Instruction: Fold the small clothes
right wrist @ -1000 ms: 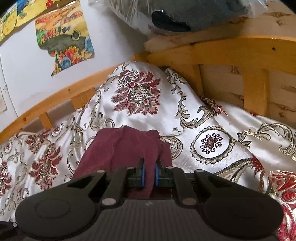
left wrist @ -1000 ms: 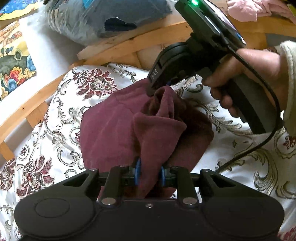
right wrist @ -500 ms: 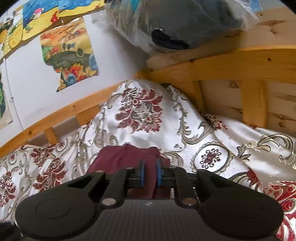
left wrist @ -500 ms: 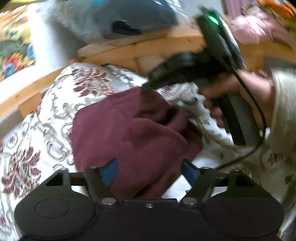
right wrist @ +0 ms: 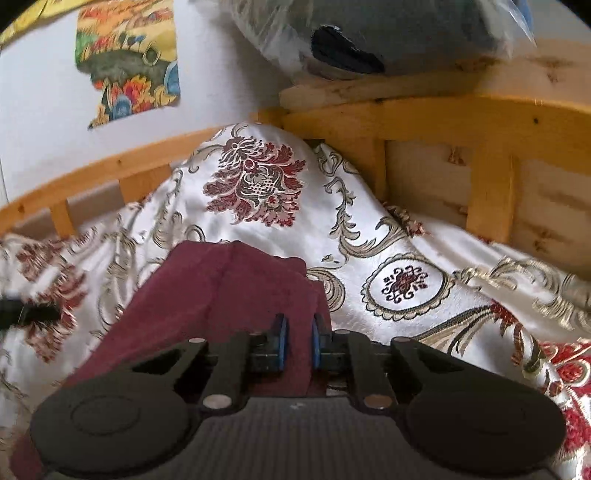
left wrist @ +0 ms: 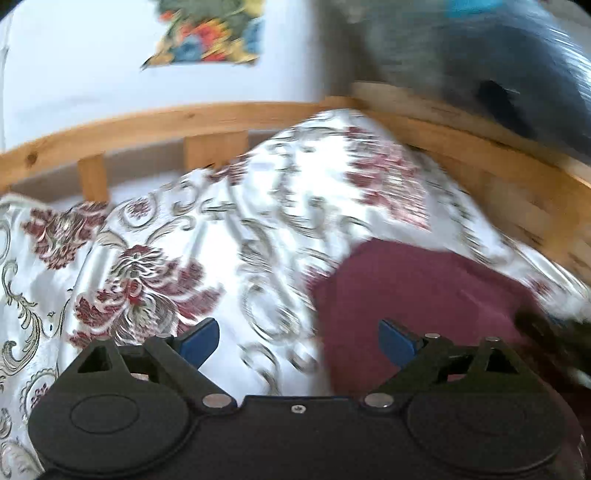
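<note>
A maroon garment (right wrist: 229,288) lies crumpled on the floral bedspread (right wrist: 406,236). My right gripper (right wrist: 298,325) has a fold of it between its blue pads, and its jaws are closing on that fold. In the blurred left wrist view the garment (left wrist: 424,288) lies to the right. My left gripper (left wrist: 295,326) hangs over bare bedspread (left wrist: 184,229), its jaws opening wide with nothing between them. Its right finger overlaps the cloth's edge. A dark blur (left wrist: 546,332) at the right edge looks like the other gripper.
A wooden bed frame (right wrist: 424,114) runs around the back and right of the bedspread. A plastic-wrapped bundle (right wrist: 388,33) rests on its top rail. A colourful poster (right wrist: 129,62) hangs on the white wall behind.
My left gripper let go of the maroon garment, opened wide and swung left off the cloth. The right gripper stayed on its fold and dipped slightly.
</note>
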{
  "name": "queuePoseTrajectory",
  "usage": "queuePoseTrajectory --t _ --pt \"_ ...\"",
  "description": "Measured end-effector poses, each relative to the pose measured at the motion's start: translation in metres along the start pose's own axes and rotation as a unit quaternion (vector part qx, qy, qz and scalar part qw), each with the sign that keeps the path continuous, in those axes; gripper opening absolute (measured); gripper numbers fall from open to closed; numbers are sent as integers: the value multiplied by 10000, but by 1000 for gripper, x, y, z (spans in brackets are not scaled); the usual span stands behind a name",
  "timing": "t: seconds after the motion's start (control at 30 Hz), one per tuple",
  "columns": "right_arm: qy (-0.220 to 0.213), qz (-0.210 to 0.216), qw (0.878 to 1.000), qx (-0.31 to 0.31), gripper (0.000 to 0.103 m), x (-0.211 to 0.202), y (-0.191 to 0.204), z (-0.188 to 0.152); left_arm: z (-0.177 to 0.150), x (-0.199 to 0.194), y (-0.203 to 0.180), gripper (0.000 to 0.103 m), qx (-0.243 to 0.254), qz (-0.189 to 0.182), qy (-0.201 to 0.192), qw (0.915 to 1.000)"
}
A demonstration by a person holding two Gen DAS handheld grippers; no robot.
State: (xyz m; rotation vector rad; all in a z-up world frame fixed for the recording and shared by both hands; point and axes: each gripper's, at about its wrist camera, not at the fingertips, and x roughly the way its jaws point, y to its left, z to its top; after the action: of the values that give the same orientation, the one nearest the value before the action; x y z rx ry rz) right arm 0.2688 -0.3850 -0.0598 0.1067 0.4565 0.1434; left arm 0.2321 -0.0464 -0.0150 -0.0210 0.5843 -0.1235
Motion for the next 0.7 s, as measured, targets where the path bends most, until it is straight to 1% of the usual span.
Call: queuePoseTrajectory --t 0.03,0.1,0.13,0.17,0.23,0.33,0.4,0.43,0.47,0.53,0.6,0.63,0.67,0.7 --pt "-28 -36 10000 -48 16 1 2 -1 7 14 7 86 -153 -52 119 9998" --pt "-89 -36 9999 -79 16 2 3 -4 18 42 20 69 -549 -344 423 9970" --pt "-101 -16 9999 -68 16 3 3 -5 22 57 27 52 -810 -561 606 9933" --pt "-109 6 9999 -45 17 5 2 -5 25 72 32 45 -1024 -745 825 9885" --pt "-120 51 9999 10 17 6 -1 -6 28 101 39 40 -1394 -963 1273 9773" --pt "-121 69 9999 -28 17 5 -2 -6 25 122 39 40 -1707 -1126 1447 9681" --pt "-129 61 9999 -84 17 5 -1 -6 26 130 35 43 -1726 -1212 1538 9653" --pt "-131 56 9999 -97 17 6 -1 -6 26 134 33 47 -1712 -1236 1592 9644" --pt "-129 53 9998 -107 17 5 -1 -6 26 138 33 49 -1726 -1241 1603 9639" --pt "-116 59 9999 -108 17 5 0 -5 26 139 31 49 -1762 -1225 1590 9637" --pt "-113 66 9999 -89 17 5 -1 -5 27 137 31 38 -1725 -1220 1551 9650" --pt "-109 75 9999 -74 17 5 -1 -5 27 135 30 24 -1708 -1206 1527 9659" --pt "-102 91 9999 -53 17 4 -2 -5 28 135 31 7 -1714 -1140 1508 9669" --pt "-97 110 9999 -33 17 3 -2 -4 27 134 33 0 -1771 -1047 1499 9671"
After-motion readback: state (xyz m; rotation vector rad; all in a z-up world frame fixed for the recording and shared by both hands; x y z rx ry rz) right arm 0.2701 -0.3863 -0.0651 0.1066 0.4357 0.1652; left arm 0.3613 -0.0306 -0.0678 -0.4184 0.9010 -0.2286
